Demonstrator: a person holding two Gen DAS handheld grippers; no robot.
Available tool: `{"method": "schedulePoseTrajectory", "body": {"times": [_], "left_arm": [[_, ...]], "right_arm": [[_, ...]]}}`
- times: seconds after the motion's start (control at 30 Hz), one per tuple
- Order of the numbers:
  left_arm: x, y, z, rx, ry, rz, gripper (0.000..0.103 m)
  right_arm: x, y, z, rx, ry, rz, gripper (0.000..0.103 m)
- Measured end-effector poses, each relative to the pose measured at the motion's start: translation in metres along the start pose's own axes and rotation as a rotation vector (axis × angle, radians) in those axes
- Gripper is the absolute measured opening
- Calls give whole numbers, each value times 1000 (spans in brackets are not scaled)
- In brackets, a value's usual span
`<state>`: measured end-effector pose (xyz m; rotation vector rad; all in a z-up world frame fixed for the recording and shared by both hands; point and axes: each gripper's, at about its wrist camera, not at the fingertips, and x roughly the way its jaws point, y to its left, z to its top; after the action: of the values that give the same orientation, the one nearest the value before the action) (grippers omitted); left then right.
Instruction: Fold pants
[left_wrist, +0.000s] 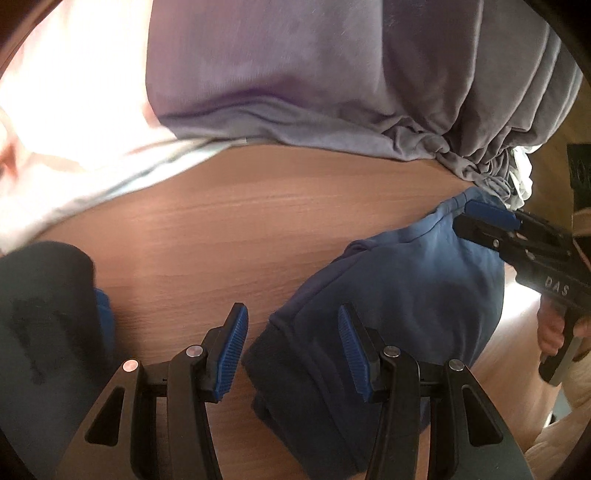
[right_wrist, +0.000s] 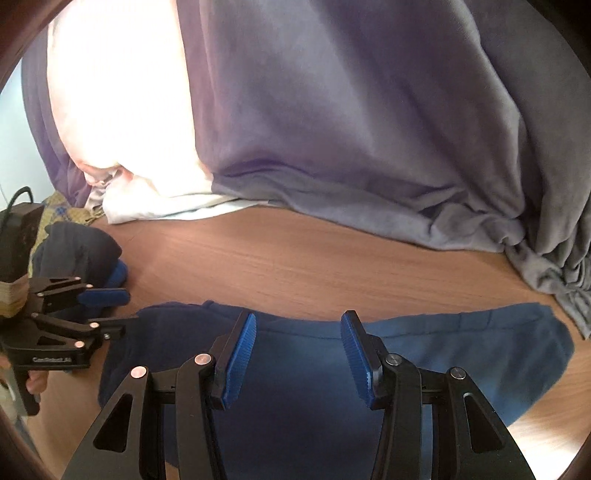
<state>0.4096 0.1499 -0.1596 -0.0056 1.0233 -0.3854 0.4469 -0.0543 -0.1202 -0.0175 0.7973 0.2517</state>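
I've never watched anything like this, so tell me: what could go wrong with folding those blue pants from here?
Both grippers, left and right, are open over the blue pants, holding nothing, so a pinch might catch only the top layer. The grey garment lies close behind and could get snagged. The pants reach the wooden table edge and might slide off.

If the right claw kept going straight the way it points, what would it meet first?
Most likely the blue pants lying on the table: the right claw, open and empty, points down at them. Depth is hard to judge.
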Motion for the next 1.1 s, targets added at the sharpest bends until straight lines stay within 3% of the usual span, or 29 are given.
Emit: {"method": "schedulePoseTrajectory", "body": {"times": [0.17,0.23,0.43,0.5,0.67,0.83,0.97,1.0,1.1], "left_arm": [[17,8,-2,-57,30,-61,47],[16,9,-4,-73,18,-64,23],[-12,-4,-7,-59,-24,-52,16],[-24,-10,-7,-70,-27,-37,16],[-20,-19,-15,-44,10,118,17],[-4,-17,-22,-30,55,183,27],[-15,-27,-18,3,19,243,34],[-19,-30,-17,15,5,250,40],[-32,-44,-13,54,-50,230,48]], "right_arm": [[11,6,-2,8,25,-6,48],[12,7,-3,10,31,-7,48],[11,10,-4,5,36,6,48],[10,11,-5,1,33,10,48],[8,4,-10,10,45,0,48],[1,-6,-16,33,53,-39,48],[-11,-17,-22,58,45,-79,48],[-15,-20,-24,65,41,-90,48],[-28,-28,-26,86,27,-112,48]]}}
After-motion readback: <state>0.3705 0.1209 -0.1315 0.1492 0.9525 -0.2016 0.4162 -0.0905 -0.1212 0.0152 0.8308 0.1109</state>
